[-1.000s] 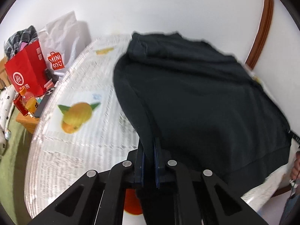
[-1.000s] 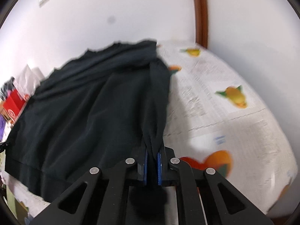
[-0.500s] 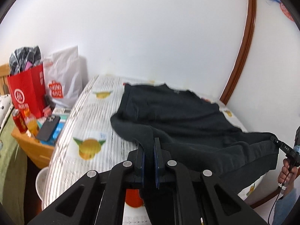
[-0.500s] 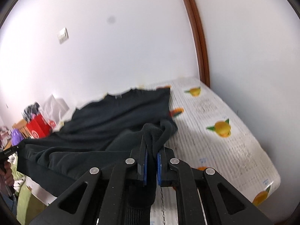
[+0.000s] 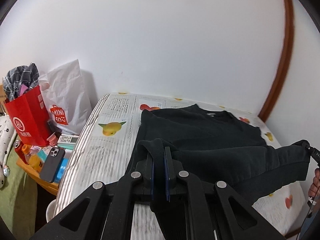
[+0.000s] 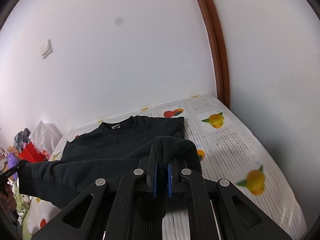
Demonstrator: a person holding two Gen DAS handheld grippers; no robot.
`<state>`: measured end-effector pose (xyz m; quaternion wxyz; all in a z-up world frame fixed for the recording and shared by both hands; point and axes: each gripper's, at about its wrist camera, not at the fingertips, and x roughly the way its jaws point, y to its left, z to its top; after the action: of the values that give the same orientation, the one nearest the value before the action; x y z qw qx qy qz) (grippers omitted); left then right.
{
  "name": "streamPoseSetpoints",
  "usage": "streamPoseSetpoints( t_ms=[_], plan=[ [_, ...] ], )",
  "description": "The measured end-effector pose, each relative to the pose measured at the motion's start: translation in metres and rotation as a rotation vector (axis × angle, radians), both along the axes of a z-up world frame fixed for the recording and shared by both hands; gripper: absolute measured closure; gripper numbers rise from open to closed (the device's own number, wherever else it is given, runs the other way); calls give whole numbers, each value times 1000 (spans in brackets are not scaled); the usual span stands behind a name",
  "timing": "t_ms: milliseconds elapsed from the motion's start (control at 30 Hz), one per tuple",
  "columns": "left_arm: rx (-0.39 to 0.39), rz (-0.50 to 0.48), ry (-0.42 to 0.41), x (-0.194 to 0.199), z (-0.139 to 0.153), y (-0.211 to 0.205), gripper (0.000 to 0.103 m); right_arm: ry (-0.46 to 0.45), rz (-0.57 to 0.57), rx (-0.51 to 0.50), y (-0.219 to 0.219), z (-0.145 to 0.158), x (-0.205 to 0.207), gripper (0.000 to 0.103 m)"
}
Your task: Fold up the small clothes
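A black sweatshirt (image 5: 210,134) lies on a bed with a fruit-print cover (image 5: 112,152), its collar toward the far wall. My left gripper (image 5: 159,160) is shut on the garment's near left corner, held up off the bed. My right gripper (image 6: 162,160) is shut on the near right corner of the black sweatshirt (image 6: 120,140), also raised. The hem stretches taut between the two grips. In the left wrist view the right gripper's tip (image 5: 309,150) shows at the far right with cloth in it. The left gripper's tip (image 6: 12,172) appears at the left edge of the right wrist view.
Left of the bed stands a low wooden table (image 5: 46,182) with a phone (image 5: 52,164), bottles, a red paper bag (image 5: 28,116) and a white shopping bag (image 5: 66,98). A white wall runs behind the bed; a brown door frame (image 6: 218,60) stands at the right corner.
Both grippers rose and pulled back with the hem. The sweatshirt's near half came up off the bed, and more of the wall and bed came into view.
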<state>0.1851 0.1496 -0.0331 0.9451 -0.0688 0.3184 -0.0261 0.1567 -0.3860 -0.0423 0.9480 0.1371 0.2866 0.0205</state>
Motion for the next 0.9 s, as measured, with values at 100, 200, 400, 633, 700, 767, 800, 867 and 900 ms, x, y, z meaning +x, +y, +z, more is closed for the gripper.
streamPoseSetpoints(
  t_ms=[100, 200, 400, 633, 700, 767, 800, 867, 900],
  plan=[
    [41, 9, 27, 29, -15, -7, 95, 30, -6, -15, 3, -13, 35, 96],
    [68, 14, 74, 54, -35, -12, 95, 83, -9, -22, 5, -36, 69, 96],
    [72, 32, 156, 85, -67, -14, 95, 173, -16, -40, 5, -78, 111, 95],
    [90, 15, 198, 95, -77, -17, 91, 281, -13, -50, 4, -103, 129, 91],
    [87, -7, 186, 89, -73, -16, 90, 272, 0, -77, 5, -100, 120, 85],
    [68, -28, 172, 79, -68, -13, 86, 259, 8, -90, 4, -93, 106, 77],
    [60, -34, 167, 74, -66, -10, 80, 247, 9, -91, 1, -88, 95, 76],
    [44, -28, 160, 61, -65, 1, 70, 225, 3, -84, -7, -79, 74, 66],
    [36, -26, 162, 57, -66, 5, 65, 218, -8, -84, -10, -77, 67, 66]
  ],
)
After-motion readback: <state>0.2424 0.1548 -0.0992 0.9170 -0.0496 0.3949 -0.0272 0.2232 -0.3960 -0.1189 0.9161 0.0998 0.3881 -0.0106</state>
